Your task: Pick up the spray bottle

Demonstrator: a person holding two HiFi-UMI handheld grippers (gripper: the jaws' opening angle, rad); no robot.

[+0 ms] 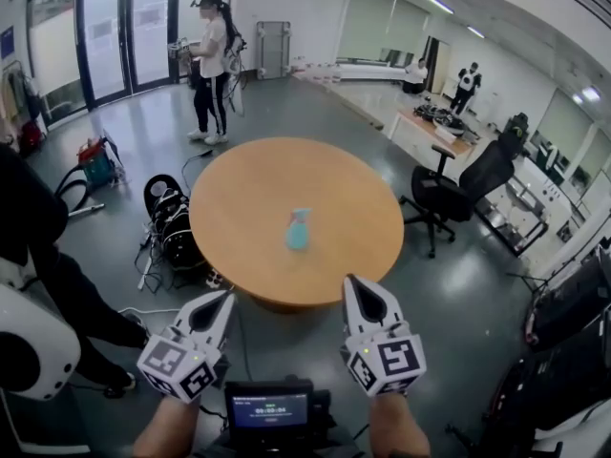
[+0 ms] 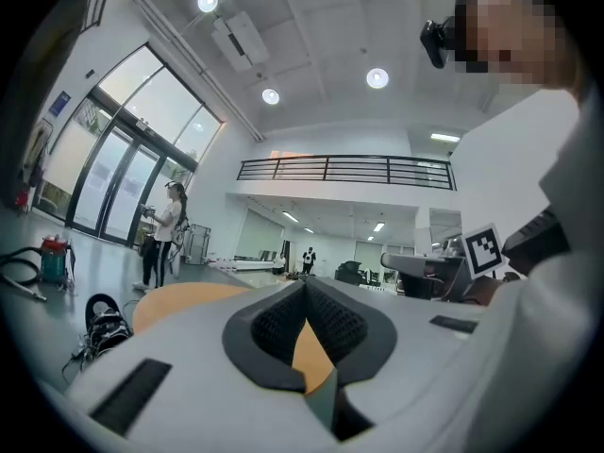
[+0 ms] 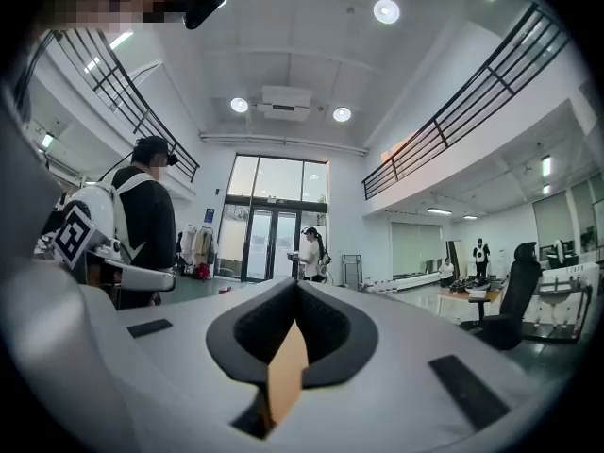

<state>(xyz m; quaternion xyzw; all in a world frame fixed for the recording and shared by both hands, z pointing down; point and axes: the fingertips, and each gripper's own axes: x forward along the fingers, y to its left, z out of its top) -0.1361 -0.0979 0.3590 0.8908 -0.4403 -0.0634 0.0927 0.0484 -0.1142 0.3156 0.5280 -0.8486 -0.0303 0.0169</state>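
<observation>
Open tabletop (image 1: pixel 253 194) around spray bottle (image 1: pixel 298 229)

round wooden table (image 1: pixel 258 198); one small teal spray bottle (image 1: pixel 298 229), seemingly upright, near its middle

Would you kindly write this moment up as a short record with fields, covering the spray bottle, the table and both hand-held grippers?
target: spray bottle, light blue, upright near the table's middle
support: round wooden table
left hand-held gripper: jaws together, empty, near the table's front edge
right hand-held gripper: jaws together, empty, also short of the bottle
task state: bottle not yet touched
surroundings: office chair right of table; person standing beyond it
</observation>
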